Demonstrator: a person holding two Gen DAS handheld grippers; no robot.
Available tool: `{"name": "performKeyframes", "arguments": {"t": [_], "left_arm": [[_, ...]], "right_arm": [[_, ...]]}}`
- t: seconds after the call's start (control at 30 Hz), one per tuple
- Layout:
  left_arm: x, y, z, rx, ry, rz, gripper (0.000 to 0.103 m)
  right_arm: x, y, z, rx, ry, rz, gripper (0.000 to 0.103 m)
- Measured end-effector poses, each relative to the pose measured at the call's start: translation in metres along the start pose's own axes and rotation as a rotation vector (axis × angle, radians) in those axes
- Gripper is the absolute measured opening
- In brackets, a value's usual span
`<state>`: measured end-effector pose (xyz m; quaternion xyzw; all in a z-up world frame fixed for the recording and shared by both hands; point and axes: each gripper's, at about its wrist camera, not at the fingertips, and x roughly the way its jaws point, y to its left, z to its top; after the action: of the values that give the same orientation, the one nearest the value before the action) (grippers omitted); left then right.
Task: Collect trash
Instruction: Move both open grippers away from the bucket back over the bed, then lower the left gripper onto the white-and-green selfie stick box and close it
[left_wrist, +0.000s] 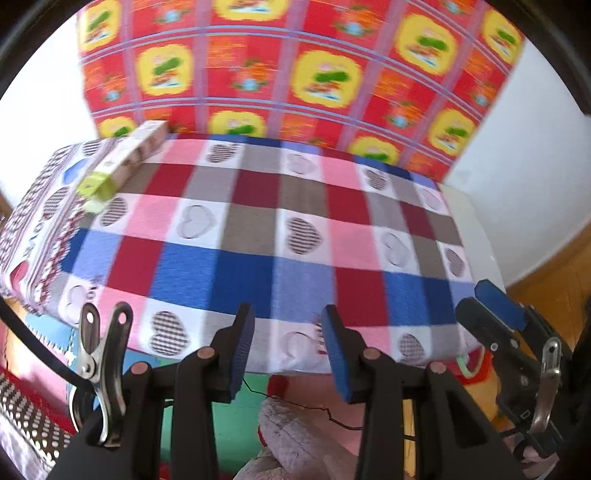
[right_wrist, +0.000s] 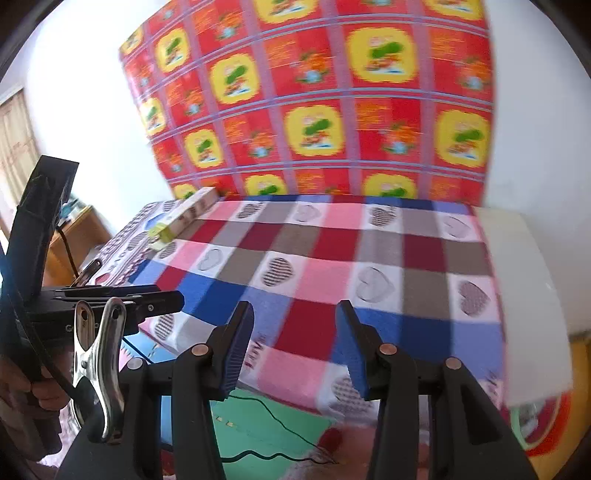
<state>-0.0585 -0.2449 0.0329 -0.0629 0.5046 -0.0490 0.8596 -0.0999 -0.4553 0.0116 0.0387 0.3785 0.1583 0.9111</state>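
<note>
**Table survey: one carton to collect**

Far left corner of the checked tablecloth (left_wrist: 280, 236): a long carton with a green end (left_wrist: 122, 162), lying flat, apparently the trash. Left gripper (left_wrist: 288, 347): fingers spread, nothing between them. Right gripper (right_wrist: 295, 347): likewise spread and empty. Both hang over the near table edge, well apart from the carton.

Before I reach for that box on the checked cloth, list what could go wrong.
1. The box lies at the cloth's far left corner, near the edge; a nudge could tip it off.
2. Both views are blurred, so aim may be poor.
3. The left tool and right tool are both open and empty, close side by side; they could collide over the one box.
</note>
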Motion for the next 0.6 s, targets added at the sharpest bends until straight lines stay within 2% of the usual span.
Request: {"name": "performKeyframes", "arguments": {"t": [0.23,0.47,0.6], "left_arm": [[0.002,0.047,0.016,-0.082,-0.02,0.067,0.039],[0.014,0.096,0.045,-0.145,-0.033,0.133,0.039],[0.024,0.118,0.065,-0.168,-0.037,0.147,0.039]], "right_arm": [[0.041,0.031,0.025,-0.041,0.024,0.097,0.047],[0.078,0.052,0.048,-0.085,0.038,0.138,0.047],[0.101,0.056,0.061,-0.081,0.051,0.157,0.047]]}}
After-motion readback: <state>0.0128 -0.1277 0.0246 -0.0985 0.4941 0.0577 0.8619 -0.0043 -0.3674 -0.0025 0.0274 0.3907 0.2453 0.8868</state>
